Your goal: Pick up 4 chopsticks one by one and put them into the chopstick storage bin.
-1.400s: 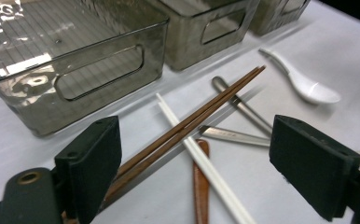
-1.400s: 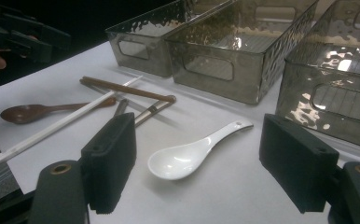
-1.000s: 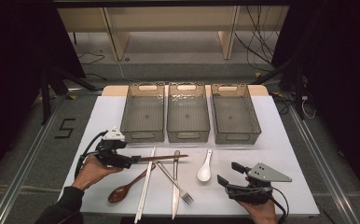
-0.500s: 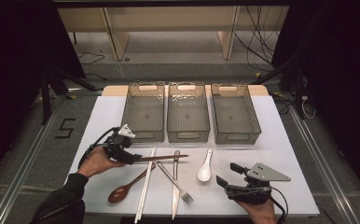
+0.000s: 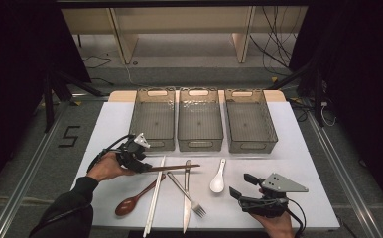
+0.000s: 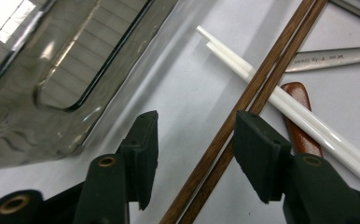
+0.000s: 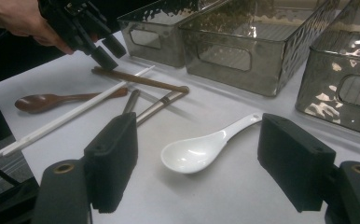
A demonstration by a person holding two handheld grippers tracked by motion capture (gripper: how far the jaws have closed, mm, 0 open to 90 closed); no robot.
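Closing around the brown chopsticks (image 6: pixel 243 109) (not yet clamped), the left gripper (image 6: pixel 194 140) stands half open; the right gripper (image 7: pixel 201 163) gapes wide, empty.

Three clear plastic bins (image 5: pixel 200 121), two pairs of chopsticks (image 5: pixel 172 168), two spoons (image 5: pixel 218 182), one fork (image 5: pixel 187 194), one knife (image 5: pixel 186 198), two hand-held grippers (image 5: pixel 145 161)

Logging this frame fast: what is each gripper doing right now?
Left gripper: jaws just been closing around the brown chopsticks, one pad touching, not yet clamped.
Right gripper: open, holding nothing.
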